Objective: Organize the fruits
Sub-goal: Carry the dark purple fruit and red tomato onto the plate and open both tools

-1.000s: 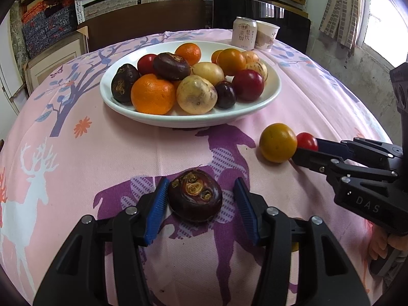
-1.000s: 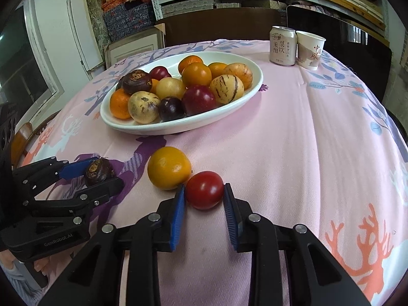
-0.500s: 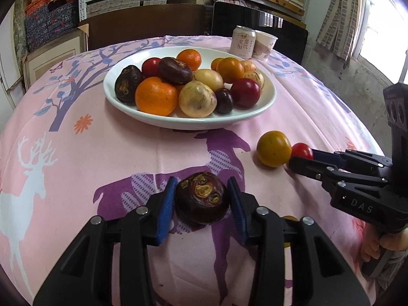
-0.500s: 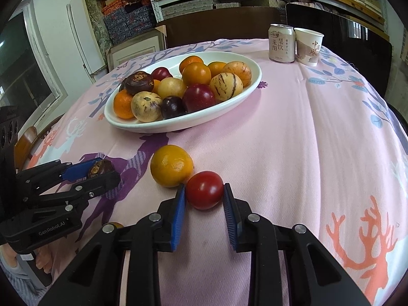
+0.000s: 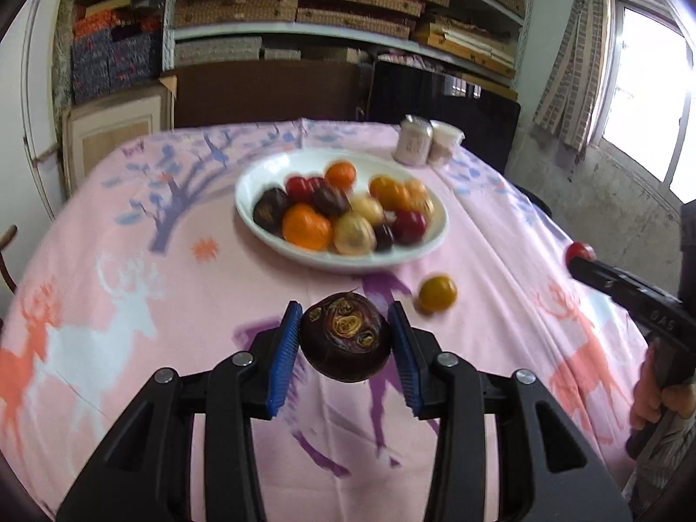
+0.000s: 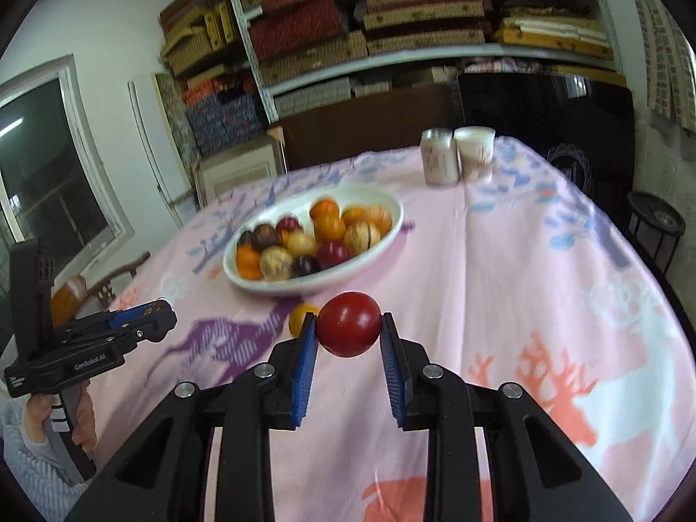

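A firm, light dark purple fruit [image 5: 346, 336] is being clamped across its widest part by the left tool [image 5: 346, 339], low in the frame, while a smooth, probably slippery red fruit [image 6: 348, 324] is being pinched likewise by the right tool [image 6: 348, 334].

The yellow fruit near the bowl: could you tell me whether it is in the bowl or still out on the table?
Out: the yellow fruit lies on the tablecloth, just outside the bowl.
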{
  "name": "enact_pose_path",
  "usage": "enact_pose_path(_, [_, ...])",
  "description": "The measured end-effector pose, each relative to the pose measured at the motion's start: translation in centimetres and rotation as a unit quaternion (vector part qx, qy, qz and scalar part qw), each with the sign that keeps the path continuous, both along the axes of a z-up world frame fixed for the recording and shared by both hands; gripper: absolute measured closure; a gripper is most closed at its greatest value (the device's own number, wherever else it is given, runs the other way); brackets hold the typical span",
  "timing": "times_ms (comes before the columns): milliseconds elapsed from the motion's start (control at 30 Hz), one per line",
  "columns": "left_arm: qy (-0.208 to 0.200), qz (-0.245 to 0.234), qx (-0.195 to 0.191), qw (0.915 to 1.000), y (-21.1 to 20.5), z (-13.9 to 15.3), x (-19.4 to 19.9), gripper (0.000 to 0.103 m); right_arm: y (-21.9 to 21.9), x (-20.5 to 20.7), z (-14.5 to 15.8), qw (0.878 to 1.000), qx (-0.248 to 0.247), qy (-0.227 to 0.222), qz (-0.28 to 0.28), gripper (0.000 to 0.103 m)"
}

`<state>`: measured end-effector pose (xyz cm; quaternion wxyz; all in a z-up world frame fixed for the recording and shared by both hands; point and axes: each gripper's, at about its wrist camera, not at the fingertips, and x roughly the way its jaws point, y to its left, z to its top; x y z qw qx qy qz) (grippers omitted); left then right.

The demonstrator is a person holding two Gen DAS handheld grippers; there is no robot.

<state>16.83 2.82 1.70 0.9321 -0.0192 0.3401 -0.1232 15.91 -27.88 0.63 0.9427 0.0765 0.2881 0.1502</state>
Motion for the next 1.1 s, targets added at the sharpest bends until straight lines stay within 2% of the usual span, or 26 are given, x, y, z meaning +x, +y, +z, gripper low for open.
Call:
enact_pose_path(100, [-0.019,0.017,0.005,0.9997,1.1,3.3,2.7,0.063,-0.3,1.1,4.1,0.999,-0.001,-0.034,0.001,0.074])
enact_pose_path(200, [-0.024,0.029,0.012,0.9992,1.7,5.3,6.1,0.063,0.3,3.9,7.1,0.999,-0.011,-0.051,0.004,0.074])
enact_pose_path(300, [-0.017,0.031,0.012,0.9993,1.7,6.1,10.1,0.063,1.5,8.5,8.0,0.999,-0.016,-0.039,0.012,0.074])
enact_pose_path(400, [0.001,0.03,0.015,0.9994,1.4,5.3,14.5,0.063,3.2,14.0,6.9,1.0,-0.017,0.004,0.024,0.074])
enact_pose_path(533, [0.037,0.027,0.013,0.9989,1.0,2.3,20.3,0.063,5.5,20.7,3.9,0.997,-0.037,0.058,0.033,0.074])
enact_pose_path(733, [0.075,0.023,0.009,0.9969,1.0,-1.6,25.9,0.063,8.1,26.6,0.0,0.99,-0.075,0.107,0.046,0.074])
enact_pose_path(800, [0.082,0.025,0.01,0.9962,0.9,-2.4,26.9,0.061,8.5,27.8,-1.1,0.987,-0.084,0.126,0.048,0.073])
enact_pose_path(833, [0.083,0.026,0.008,0.9962,1.0,-2.7,27.2,0.05,8.5,28.1,-1.4,0.987,-0.084,0.129,0.046,0.069])
enact_pose_path(867, [0.082,0.026,0.005,0.9962,0.9,-2.7,27.2,0.044,8.5,28.3,-1.4,0.987,-0.082,0.127,0.046,0.059])
enact_pose_path(900, [0.076,0.03,0.005,0.9966,0.9,-2.6,27.1,0.038,8.3,28.1,-1.2,0.989,-0.078,0.117,0.042,0.057])
enact_pose_path(1033, [0.065,0.038,0.0,0.9971,1.3,-1.4,25.6,0.037,7.2,26.4,0.6,0.994,-0.052,0.092,0.037,0.056])
enact_pose_path(1100, [0.061,0.042,-0.008,0.9972,1.6,-0.3,24.2,0.037,6.5,24.7,2.0,0.996,-0.035,0.079,0.033,0.05])
